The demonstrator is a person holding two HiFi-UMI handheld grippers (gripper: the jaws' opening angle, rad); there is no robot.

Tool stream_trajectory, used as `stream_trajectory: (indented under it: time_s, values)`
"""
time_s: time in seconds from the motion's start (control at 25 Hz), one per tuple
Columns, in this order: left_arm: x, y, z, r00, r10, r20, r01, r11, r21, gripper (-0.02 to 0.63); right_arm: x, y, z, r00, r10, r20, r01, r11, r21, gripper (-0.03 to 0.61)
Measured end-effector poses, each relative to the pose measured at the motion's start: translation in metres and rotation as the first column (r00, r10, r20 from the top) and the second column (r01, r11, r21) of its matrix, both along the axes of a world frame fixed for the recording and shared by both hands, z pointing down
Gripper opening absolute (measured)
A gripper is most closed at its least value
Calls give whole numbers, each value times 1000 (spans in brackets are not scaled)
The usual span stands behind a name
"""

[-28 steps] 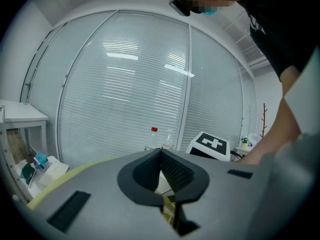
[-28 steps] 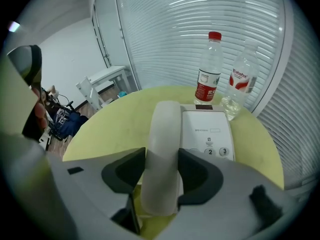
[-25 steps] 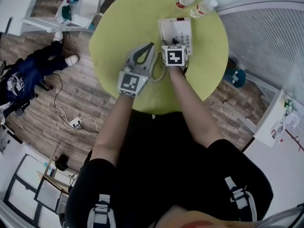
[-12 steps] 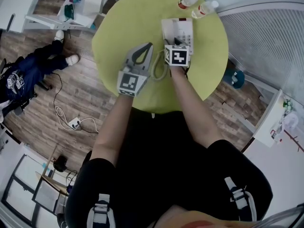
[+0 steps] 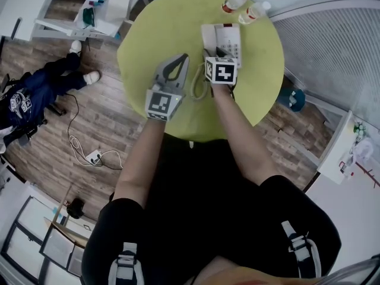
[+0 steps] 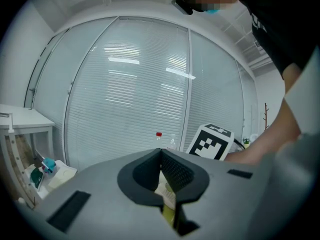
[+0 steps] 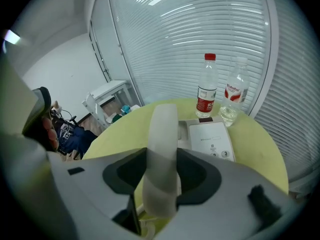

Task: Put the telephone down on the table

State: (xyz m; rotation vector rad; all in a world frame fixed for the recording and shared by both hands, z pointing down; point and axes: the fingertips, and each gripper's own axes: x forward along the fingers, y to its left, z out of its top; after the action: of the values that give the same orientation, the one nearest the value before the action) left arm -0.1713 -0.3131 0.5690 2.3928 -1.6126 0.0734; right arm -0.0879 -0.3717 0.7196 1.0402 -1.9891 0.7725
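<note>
Close by the front of the phone base [image 7: 210, 139], the white handset [image 7: 162, 129] is sitting clamped in the right gripper [image 7: 161, 179], whose jaws have just been closing on it. The left gripper [image 6: 161, 154] is hovering alongside, clenched on nothing. The handset seems to be mid-carry. Next it needs lowering flat onto bare green tabletop [image 5: 160, 22], minding the coiled cord [image 5: 199, 88].

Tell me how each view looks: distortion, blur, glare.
Head view: wide-angle bending at the edges, even light, the round yellow-green table sharp. Left gripper view: dark rounded corners, bowed white blinds with streaks of reflected ceiling light. Right gripper view: the white telephone handset close to the lens is soft; the red-capped clear bottle behind is crisp.
</note>
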Motion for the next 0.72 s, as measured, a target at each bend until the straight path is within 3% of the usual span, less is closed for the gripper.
stream_trajectory:
  time_s: [0.72]
  values:
    - [-55, 51, -31, 999, -40, 36, 39, 998, 39, 11, -66, 50, -51, 995, -54, 86, 53, 998, 21, 192]
